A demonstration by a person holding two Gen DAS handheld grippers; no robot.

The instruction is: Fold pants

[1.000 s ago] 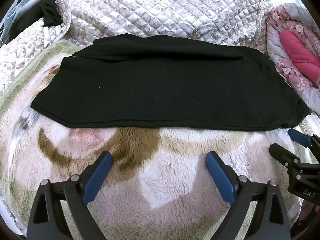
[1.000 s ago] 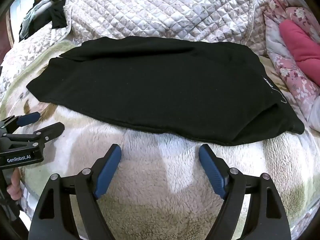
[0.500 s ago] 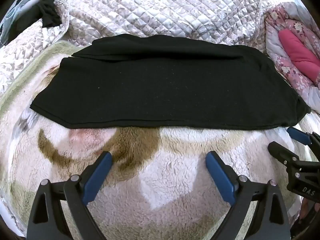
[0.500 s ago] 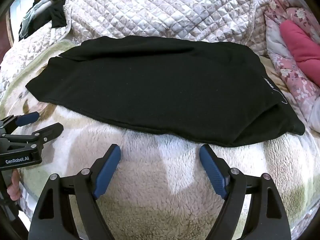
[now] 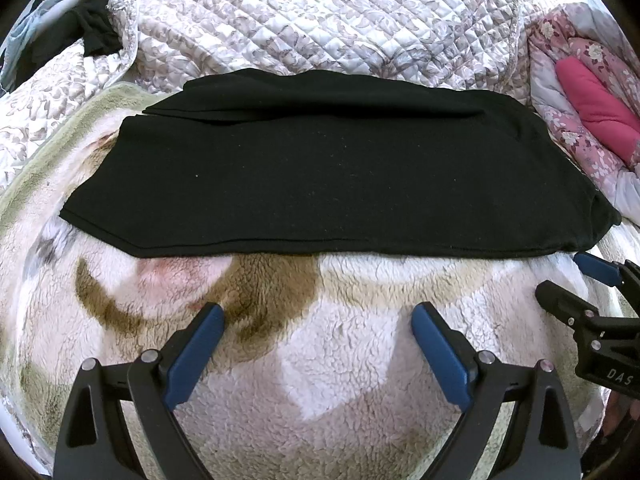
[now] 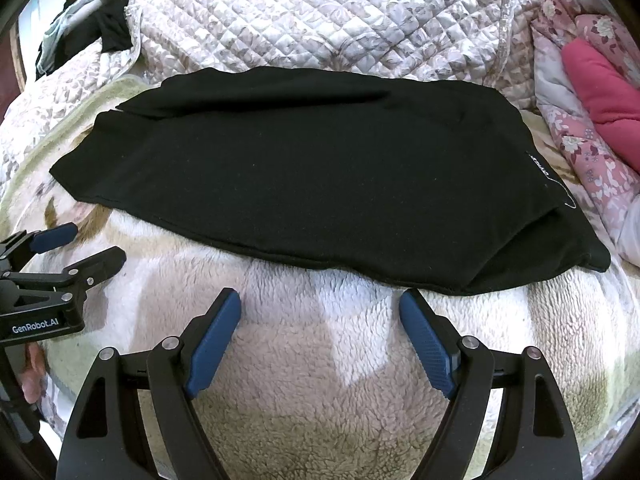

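The black pants (image 5: pixel 332 168) lie flat on a fleece blanket, folded lengthwise, legs to the left and waist to the right. They also show in the right wrist view (image 6: pixel 320 176), with a small label near the waist. My left gripper (image 5: pixel 318 314) is open and empty, over the blanket just short of the pants' near edge. My right gripper (image 6: pixel 320 300) is open and empty, close to the near hem. Each gripper shows in the other's view: the right one (image 5: pixel 576 280) at the right edge, the left one (image 6: pixel 84 246) at the left edge.
A cream and brown fleece blanket (image 5: pixel 320 360) covers the bed. A quilted floral bedspread (image 5: pixel 320 16) is bunched behind the pants. A pink floral duvet with a pink pillow (image 5: pixel 592 96) lies at the right. Dark clothes (image 5: pixel 92 28) are piled at the far left.
Both grippers have edged slightly forward toward the pants' near edge. The pants have not moved.
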